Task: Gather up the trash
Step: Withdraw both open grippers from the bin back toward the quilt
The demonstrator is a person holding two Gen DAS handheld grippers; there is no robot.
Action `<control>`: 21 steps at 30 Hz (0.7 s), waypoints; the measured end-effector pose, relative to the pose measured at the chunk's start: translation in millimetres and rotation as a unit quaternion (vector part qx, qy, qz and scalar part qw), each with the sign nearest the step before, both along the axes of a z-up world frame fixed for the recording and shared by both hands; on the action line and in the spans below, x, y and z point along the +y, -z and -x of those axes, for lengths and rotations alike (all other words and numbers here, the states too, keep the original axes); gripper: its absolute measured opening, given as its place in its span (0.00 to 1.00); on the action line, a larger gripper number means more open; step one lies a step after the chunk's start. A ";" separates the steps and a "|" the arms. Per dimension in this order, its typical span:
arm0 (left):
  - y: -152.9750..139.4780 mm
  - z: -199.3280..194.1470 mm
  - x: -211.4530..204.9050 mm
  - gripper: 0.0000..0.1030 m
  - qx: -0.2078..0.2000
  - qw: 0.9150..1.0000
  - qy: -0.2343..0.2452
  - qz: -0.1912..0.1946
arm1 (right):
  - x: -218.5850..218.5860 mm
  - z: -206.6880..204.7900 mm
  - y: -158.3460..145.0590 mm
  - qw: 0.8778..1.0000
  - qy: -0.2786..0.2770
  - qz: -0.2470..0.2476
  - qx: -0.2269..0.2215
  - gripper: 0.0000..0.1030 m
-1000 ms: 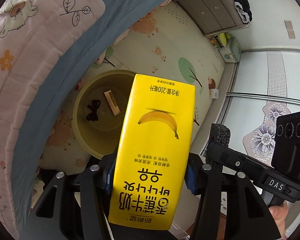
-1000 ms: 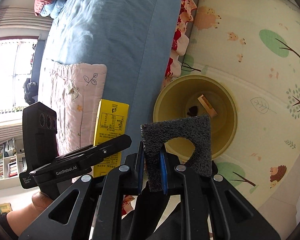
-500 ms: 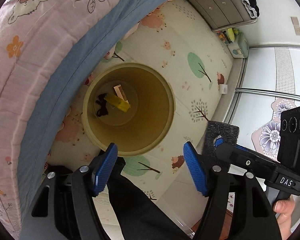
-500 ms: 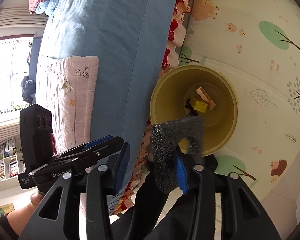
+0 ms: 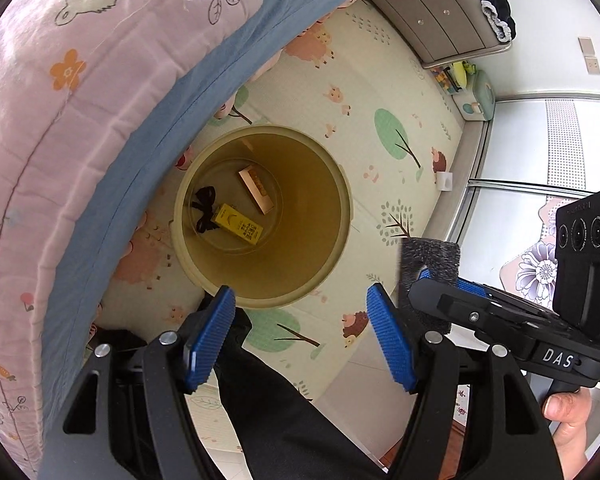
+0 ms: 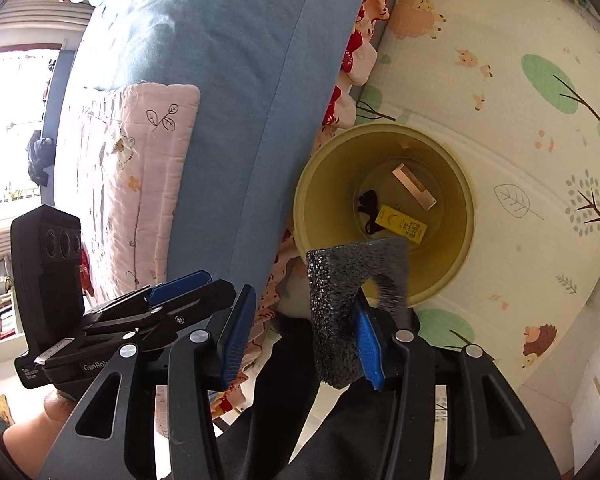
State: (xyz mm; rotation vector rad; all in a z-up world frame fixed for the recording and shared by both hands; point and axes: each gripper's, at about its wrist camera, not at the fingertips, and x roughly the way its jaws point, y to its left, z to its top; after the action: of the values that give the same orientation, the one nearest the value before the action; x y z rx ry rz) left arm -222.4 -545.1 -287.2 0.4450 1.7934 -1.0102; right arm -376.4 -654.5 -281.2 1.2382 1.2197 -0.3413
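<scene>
A yellow banana-milk carton (image 5: 238,224) lies on the bottom of the yellow bin (image 5: 340,216), beside a black ribbon (image 5: 204,208) and a flat tan box (image 5: 256,190). My left gripper (image 5: 300,332) hangs open above the bin's near rim with nothing between its blue pads. To its right, my right gripper (image 6: 302,340) has its jaws apart over the bin (image 6: 466,216). A black foam piece (image 6: 340,300) with a cut-out leans against the right pad only; the left pad stands clear of it. The carton (image 6: 400,226) shows past the foam.
A bed with a blue sheet (image 6: 228,80) and a pink quilt (image 5: 60,120) runs close along the bin's left side. An animal-print play mat (image 5: 380,92) covers the floor, with grey drawers (image 5: 440,20) at the far end. A dark trouser leg (image 5: 284,408) is below the grippers.
The left jaws opened and the yellow carton dropped into the bin. The right jaws parted from the foam, which stays against the right pad.
</scene>
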 end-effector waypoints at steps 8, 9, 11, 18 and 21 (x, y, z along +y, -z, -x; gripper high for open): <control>1.2 7.7 1.1 0.66 0.003 1.000 0.021 0.000 | -0.4 -5.9 -9.5 1.000 0.000 0.006 -0.008 0.45; 1.3 11.4 0.5 0.66 0.003 1.000 0.027 0.001 | -0.3 -6.5 -10.7 1.000 0.001 0.005 -0.010 0.45; 2.8 19.5 0.3 0.66 0.006 0.999 0.038 0.004 | -0.4 -7.3 -12.7 1.000 0.004 0.005 -0.013 0.45; 7.0 48.0 -1.7 0.66 0.023 0.998 0.056 0.013 | 0.2 -6.6 -15.7 1.000 0.016 -0.004 -0.023 0.45; 6.4 55.9 -2.9 0.66 0.028 0.998 0.052 0.016 | 0.4 -5.1 -16.2 0.999 0.021 -0.006 -0.025 0.45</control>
State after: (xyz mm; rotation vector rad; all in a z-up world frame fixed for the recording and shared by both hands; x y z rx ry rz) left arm -278.3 -548.1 -293.6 0.4988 1.8173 -1.1322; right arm -371.3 -654.0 -265.0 1.2767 1.1568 -0.3329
